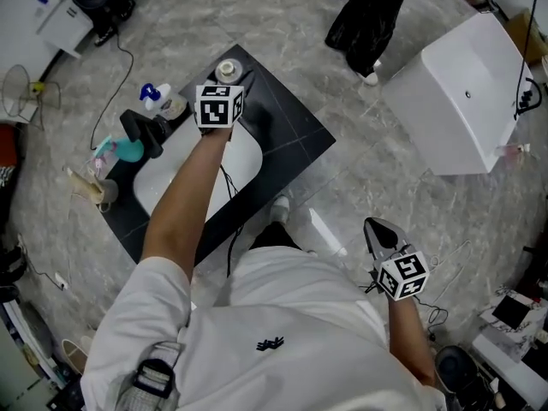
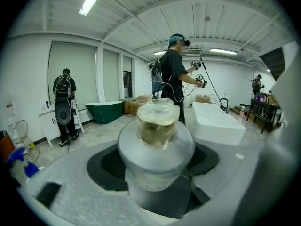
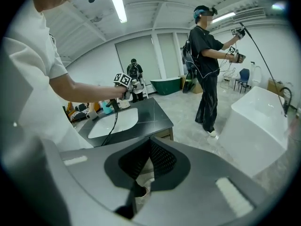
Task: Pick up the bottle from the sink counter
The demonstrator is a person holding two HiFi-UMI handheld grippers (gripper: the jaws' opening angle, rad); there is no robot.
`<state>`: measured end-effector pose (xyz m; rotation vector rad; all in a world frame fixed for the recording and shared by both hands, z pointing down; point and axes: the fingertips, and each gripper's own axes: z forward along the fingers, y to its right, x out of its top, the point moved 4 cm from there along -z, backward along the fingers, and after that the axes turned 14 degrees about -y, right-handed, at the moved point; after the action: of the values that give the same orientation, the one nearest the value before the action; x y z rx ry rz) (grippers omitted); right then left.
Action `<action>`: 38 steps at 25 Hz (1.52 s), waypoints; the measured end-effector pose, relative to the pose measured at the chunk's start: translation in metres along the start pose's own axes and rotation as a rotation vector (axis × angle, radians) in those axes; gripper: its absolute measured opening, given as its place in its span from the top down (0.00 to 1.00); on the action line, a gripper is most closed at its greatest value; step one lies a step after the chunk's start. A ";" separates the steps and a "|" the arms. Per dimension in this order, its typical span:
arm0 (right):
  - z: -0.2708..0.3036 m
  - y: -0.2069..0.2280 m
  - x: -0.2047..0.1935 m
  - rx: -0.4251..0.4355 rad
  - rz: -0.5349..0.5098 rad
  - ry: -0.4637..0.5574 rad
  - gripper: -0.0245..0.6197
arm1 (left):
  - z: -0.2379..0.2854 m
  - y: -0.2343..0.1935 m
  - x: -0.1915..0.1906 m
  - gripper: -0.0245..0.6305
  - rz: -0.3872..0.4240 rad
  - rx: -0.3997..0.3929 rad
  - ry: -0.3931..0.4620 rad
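Bottle (image 2: 157, 140) is in the left gripper (image 1: 223, 84), over the far edge of the counter (image 1: 291, 135), just beyond the basin (image 1: 197, 174).

- Axis: roughly upright, cap up. Head view looks down on the cap; left gripper view shows cap and shoulder filling the gap between the jaws.
- Left jaws stand wide with both pads against the body below the shoulder. That's a grip on a wide thing, not an empty open gripper.
- No counter shows under the bottle in the left gripper view and the base is hidden. My read: it's off the counter.
- Right gripper (image 3: 148, 147) is well off the counter's near side, by the person's hip, jaws together, nothing in them. The left is the only one in play.

Next move looks like straight up from the counter, keeping the axis vertical. Risk: the grip sits high, so tilt could let it swing.
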<state>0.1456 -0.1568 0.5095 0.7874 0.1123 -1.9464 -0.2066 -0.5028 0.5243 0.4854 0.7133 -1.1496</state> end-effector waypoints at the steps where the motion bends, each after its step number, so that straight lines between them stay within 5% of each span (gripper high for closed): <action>1: -0.004 -0.001 -0.006 0.003 0.000 0.007 0.95 | -0.010 0.006 0.001 0.44 0.004 -0.005 0.005; 23: -0.065 -0.024 -0.113 0.092 -0.072 0.069 0.95 | -0.212 0.164 -0.050 0.44 0.104 -0.173 0.030; 38: -0.081 -0.042 -0.150 0.139 -0.142 0.073 0.95 | -0.293 0.234 -0.099 0.44 0.106 -0.240 0.055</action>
<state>0.1938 0.0118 0.5206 0.9649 0.0787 -2.0772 -0.0857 -0.1591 0.3924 0.3484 0.8512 -0.9396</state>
